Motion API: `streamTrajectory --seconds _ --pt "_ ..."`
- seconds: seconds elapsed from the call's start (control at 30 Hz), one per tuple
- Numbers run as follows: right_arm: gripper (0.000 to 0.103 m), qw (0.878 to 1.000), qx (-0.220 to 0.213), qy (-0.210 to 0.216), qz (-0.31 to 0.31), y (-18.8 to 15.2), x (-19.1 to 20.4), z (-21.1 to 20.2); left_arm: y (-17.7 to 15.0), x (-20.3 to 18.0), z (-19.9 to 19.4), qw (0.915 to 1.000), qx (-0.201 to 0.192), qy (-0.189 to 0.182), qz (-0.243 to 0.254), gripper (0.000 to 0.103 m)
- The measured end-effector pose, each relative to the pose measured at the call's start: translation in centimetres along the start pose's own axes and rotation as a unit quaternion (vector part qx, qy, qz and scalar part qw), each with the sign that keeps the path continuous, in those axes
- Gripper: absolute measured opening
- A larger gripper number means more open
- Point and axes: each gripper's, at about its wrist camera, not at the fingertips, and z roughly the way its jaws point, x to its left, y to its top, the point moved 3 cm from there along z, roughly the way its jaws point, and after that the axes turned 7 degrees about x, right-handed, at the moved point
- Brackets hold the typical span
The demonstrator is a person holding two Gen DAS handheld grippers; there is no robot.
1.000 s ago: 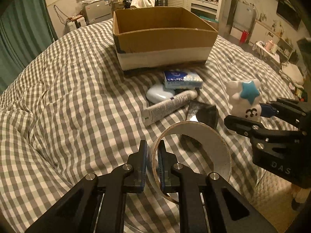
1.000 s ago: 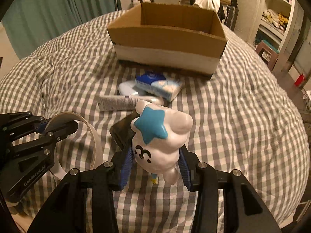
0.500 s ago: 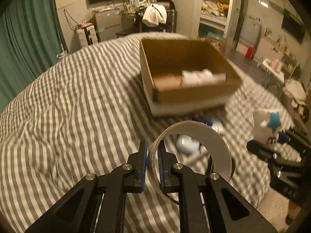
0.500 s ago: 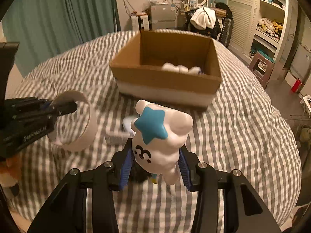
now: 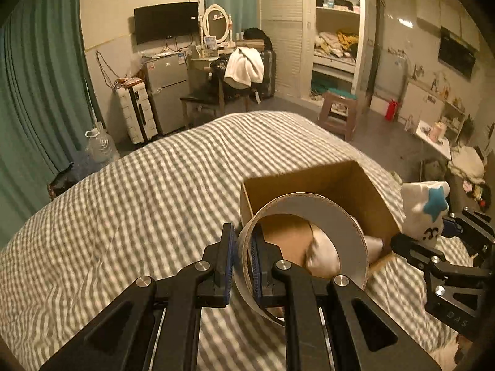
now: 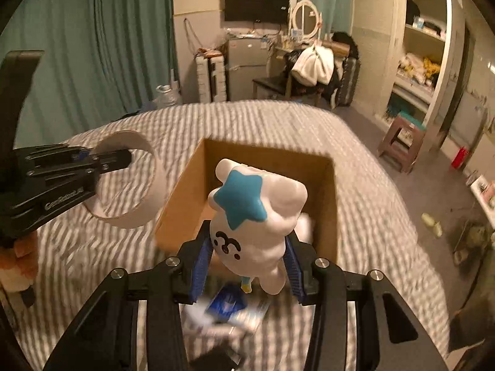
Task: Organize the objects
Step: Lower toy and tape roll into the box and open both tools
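tape roll (image 5: pixel 304 244): wide ring, white inside face, held on edge. the left gripper (image 5: pixel 242 267) is clenched on its wall, one pad outside the ring and one inside, near the ring's left side. the ring stands ahead of the fingers, in the air over the near-left corner of the cardboard box (image 5: pixel 312 185).

toy figure (image 6: pixel 255 216): white, cloud-shaped, blue star on its head, small black face marks. the right gripper (image 6: pixel 247 266) grasps it by the lower body, blue pads (image 6: pixel 200 267) pressed to both flanks; the head rises above the fingers. in the right wrist view the figure is directly over the open box.

box: brown inside, open top, just ahead of and below both tongs, resting on the checked bedcover (image 5: pixel 139 191). something white lies inside, blurred; cannot tell what.

below the right tongs, on the bedcover: a blue packet (image 6: pixel 227 304) and a dark flat item at the frame's lower edge, both blurred.

the left tongs are to the left of the right tongs, apart from them.

beyond the bed: a chair with a white garment (image 5: pixel 244 68), a small grey fridge, a wall screen, teal curtains.
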Motion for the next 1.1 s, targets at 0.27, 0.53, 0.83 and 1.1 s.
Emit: streamTrajectory --seconds 0.27,0.53,0.83,1.1 --pt "0.043 0.999 0.032 -0.011 0.033 5.8 -1.7 6.9 2.4 -1.5 5.2 0.9994 0.004 0.029 0.016 0.011" --pt "0.043 0.989 0.089 -0.012 0.115 7.1 -5.5 14.7 0.9 -3.7 9.8 0.9990 0.026 0.015 0.032 0.011" --pt "0.062 0.988 0.078 -0.026 0.129 7.7 -7.1 15.6 0.2 -5.4 10.6 0.9963 0.061 -0.058 0.018 0.020" --pt "0.079 0.987 0.007 -0.033 0.155 9.0 -8.2 9.3 -0.2 -4.5 5.3 0.9968 0.050 -0.061 0.015 0.081"
